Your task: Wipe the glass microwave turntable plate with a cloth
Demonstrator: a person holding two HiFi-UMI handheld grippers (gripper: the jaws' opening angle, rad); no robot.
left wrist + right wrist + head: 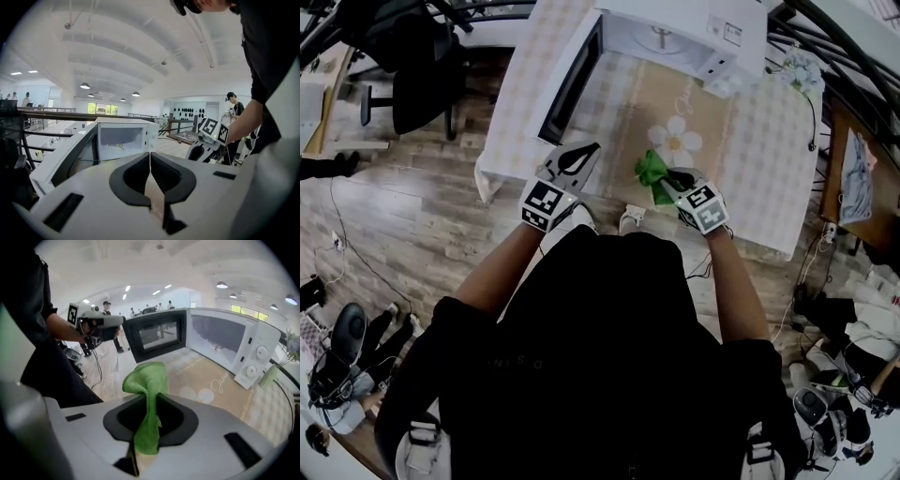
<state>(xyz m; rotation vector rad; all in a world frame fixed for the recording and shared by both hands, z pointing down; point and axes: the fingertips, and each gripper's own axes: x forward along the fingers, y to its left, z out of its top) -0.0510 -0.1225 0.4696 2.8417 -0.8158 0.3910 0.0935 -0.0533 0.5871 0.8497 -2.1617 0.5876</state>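
A white microwave (717,33) stands at the table's far side with its door (572,82) swung open to the left. Inside the cavity (119,140) I see only a small hub (661,37); I cannot make out a glass plate. My right gripper (664,180) is shut on a green cloth (651,170), held over the beige flower mat (675,112). In the right gripper view the cloth (147,380) sticks up between the jaws of the right gripper (149,411). My left gripper (587,152) hovers near the door's end, its jaws (150,163) shut on nothing.
The table (769,159) has a checked cover; its near edge lies just under both grippers. A vase with flowers (799,70) stands right of the microwave. An office chair (422,66) and cables are on the floor at left. People stand in the background (233,105).
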